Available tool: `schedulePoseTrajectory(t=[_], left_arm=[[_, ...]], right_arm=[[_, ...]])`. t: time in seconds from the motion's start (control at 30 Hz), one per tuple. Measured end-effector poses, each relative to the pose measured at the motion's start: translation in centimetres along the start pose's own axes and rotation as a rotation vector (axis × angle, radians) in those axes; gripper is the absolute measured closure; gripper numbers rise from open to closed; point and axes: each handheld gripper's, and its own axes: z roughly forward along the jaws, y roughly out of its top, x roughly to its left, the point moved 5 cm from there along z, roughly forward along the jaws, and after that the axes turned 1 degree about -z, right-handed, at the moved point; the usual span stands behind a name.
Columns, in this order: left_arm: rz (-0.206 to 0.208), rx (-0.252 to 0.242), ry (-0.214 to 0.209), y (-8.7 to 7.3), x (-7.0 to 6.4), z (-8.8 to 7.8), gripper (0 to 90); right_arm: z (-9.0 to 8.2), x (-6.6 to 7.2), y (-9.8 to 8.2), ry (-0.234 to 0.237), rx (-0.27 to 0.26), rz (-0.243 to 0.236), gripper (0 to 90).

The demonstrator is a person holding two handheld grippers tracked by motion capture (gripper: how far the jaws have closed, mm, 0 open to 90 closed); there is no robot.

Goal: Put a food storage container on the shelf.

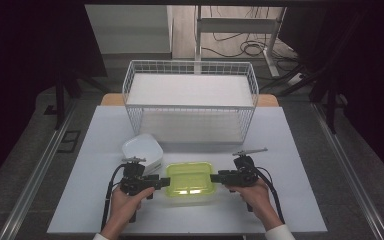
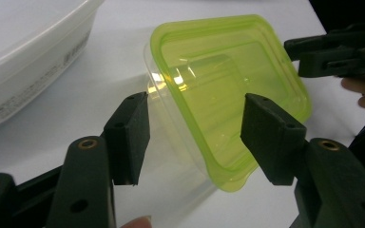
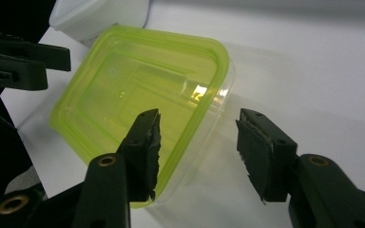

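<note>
- The green-lidded container (image 1: 190,183) sits on the white table (image 1: 290,150) directly between my two grippers, one short end facing each, so I can take it from both sides at once.
- Left gripper (image 2: 195,130): its jaws stand about half open and straddle the near corner of the container. One pad hangs over the green lid (image 2: 228,85) and the other sits outside the clear wall. I see a gap on both sides, so nothing is gripped yet.
- Right gripper (image 3: 197,147): also partly open. Its left pad lies over the lid's edge, its right pad is off to the outside above bare table, and the rim runs between them. The pads are not pressing on it.
- I judge the two-sided approach makes sense because the tub is wide, light and clear-walled; a pinch on one rim alone would likely tip it or pop the lid.
- The white container (image 1: 142,150) lies just beyond the left gripper's jaws, close to the green one but apart from it, so I need to keep that hand from nudging it.
- The wire basket (image 1: 190,100) stands well beyond both sets of jaws, open at the top, and looks to me like the likely place to put things.
</note>
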Motion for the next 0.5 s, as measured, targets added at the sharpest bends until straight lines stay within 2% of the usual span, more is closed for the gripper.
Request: schedulePoseTrajectory(t=[0.1, 0.2, 0.27, 0.5], left_arm=[[-0.015, 0.011, 0.007, -0.2, 0.3, 0.4, 44.1], [-0.038, 0.015, -0.004, -0.3, 0.6, 0.7, 45.2], [-0.038, 0.024, -0.003, -0.4, 0.7, 1.0, 46.7], [-0.051, 0.038, -0.011, -0.4, 0.7, 1.7, 58.1]], right_arm=[[0.1, -0.2, -0.1, 0.010, -0.001, 0.012, 53.5], [0.2, -0.3, -0.1, 0.022, 0.002, 0.023, 55.7], [0.4, -0.3, -0.2, 0.032, 0.008, 0.025, 57.4], [0.9, -0.3, -0.3, 0.068, 0.015, 0.043, 64.8]])
